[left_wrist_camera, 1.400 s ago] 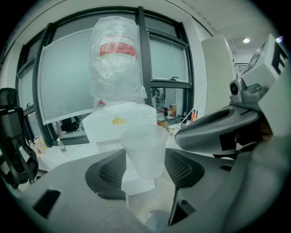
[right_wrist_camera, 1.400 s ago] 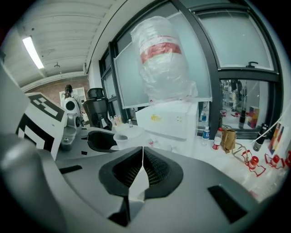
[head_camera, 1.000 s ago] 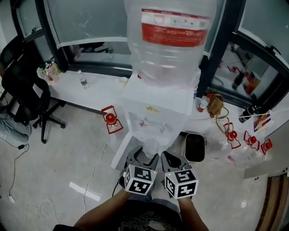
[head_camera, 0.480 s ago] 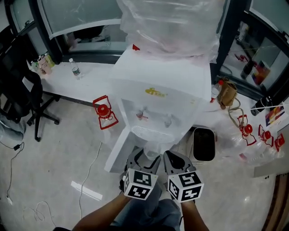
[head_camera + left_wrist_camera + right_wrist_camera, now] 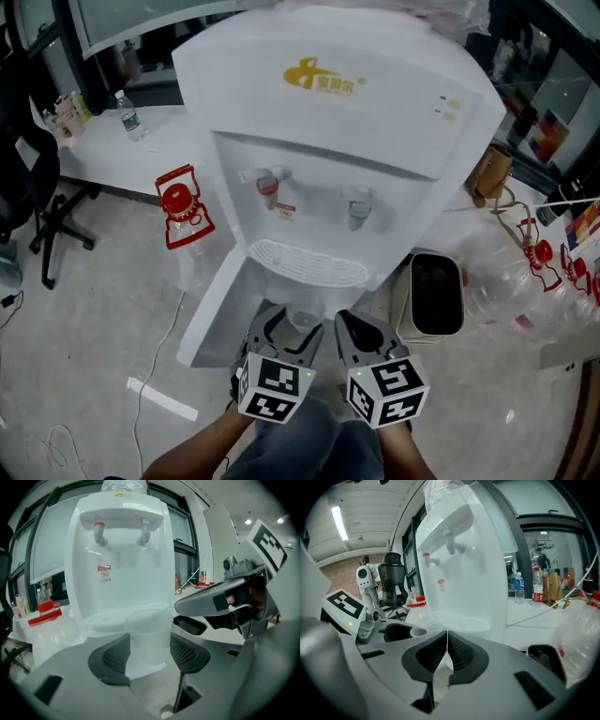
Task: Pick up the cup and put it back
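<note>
A translucent plastic cup (image 5: 149, 637) stands upright between the jaws of my left gripper (image 5: 149, 657), which is shut on its sides. In the head view the cup (image 5: 303, 321) sits in my left gripper (image 5: 286, 336), low in front of the white water dispenser (image 5: 337, 141) and just below its drip tray (image 5: 309, 263). Above the tray are a red tap (image 5: 267, 184) and a blue tap (image 5: 358, 202). My right gripper (image 5: 361, 337) is beside the left one on the right. Its jaws (image 5: 446, 654) are shut with nothing between them. The cup's rim (image 5: 417, 631) shows to its left.
A black bin (image 5: 437, 295) stands right of the dispenser. A red-capped empty jug (image 5: 183, 208) is on the floor at the left, with a white table (image 5: 103, 155) and a water bottle (image 5: 129, 114) behind it. An office chair (image 5: 28, 187) stands far left. Clear plastic jugs (image 5: 525, 281) lie at the right.
The head view has dropped and come closer to the dispenser, whose front now fills the frame. Both grippers stay side by side, and the cup stays in the left one.
</note>
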The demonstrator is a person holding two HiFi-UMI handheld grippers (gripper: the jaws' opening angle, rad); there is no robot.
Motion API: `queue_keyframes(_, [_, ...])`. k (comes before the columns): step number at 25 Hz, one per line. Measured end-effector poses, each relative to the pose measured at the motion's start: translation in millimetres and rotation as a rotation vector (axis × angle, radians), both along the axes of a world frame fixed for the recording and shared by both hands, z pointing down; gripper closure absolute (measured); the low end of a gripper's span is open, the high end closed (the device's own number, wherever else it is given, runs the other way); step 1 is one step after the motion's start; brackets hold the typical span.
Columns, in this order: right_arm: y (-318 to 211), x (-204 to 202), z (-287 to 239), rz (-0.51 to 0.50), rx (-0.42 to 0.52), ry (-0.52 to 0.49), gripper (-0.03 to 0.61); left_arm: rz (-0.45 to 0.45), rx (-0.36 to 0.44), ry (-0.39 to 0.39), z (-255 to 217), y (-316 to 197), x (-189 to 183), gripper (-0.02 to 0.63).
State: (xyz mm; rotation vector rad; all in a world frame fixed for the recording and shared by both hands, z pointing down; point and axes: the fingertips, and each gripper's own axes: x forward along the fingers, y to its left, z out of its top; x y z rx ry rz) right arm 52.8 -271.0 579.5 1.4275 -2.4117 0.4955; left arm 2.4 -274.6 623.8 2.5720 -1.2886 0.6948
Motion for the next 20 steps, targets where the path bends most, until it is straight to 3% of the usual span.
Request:
queue_keyframes(10, [-19, -11, 94, -0.026, 0.013, 0.008, 0.557, -0.011, 0.018, -0.009, 95, -22, 3, 0.344])
queue_keyframes(20, [-30, 5, 142, 0.023, 0.043, -0.029, 0.557, -0.051, 0.015, 0.004, 164, -42, 16, 0.345])
